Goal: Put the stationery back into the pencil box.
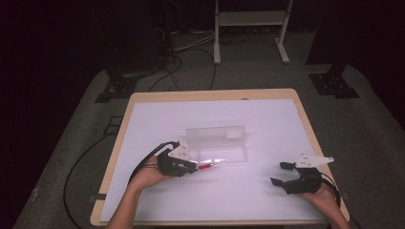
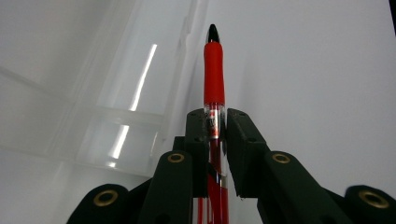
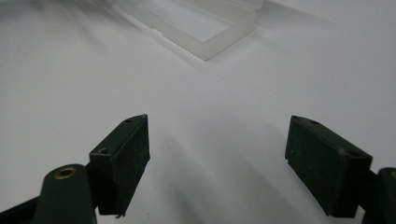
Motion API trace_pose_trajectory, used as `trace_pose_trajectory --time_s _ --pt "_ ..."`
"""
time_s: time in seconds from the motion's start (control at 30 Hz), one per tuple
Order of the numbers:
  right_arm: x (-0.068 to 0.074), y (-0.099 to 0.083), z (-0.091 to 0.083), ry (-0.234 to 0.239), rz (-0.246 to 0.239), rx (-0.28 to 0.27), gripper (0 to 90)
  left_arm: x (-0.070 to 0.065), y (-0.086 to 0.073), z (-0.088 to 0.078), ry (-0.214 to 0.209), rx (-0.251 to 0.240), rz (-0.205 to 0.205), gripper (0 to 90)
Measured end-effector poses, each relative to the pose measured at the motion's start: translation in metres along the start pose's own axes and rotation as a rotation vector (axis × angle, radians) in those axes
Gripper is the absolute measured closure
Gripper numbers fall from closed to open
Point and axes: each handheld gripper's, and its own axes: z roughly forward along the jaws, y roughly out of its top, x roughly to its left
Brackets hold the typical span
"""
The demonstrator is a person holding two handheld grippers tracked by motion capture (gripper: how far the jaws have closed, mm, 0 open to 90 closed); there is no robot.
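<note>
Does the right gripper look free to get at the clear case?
Probably yes: the right gripper is open and holds nothing, and bare table lies between it and the case.

A wooden-edged table with a white top (image 1: 267, 114) stands on grey carpet (image 1: 372, 129); black cables (image 1: 167, 67) trail toward a white metal frame (image 1: 250, 19) in darkness.

i see the pen (image 1: 205, 166) just near-left of the open case (image 1: 219, 143); right gripper (image 1: 282, 173) well apart, right.

Only the open clear case (image 1: 217, 145) blocks the white table (image 1: 267, 191).
</note>
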Motion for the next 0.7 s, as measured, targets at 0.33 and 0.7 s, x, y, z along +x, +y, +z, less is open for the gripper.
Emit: trace_pose_trajectory --time_s 0.33,0.7 --pt "-0.001 0.001 0.000 -0.001 0.000 -0.008 21.3 0.017 0.008 0.006 -0.016 0.016 -0.020 78.7" --pt "0.000 0.001 -0.001 -0.003 0.002 -0.011 21.3 0.024 0.019 0.007 -0.017 0.028 -0.012 78.7"
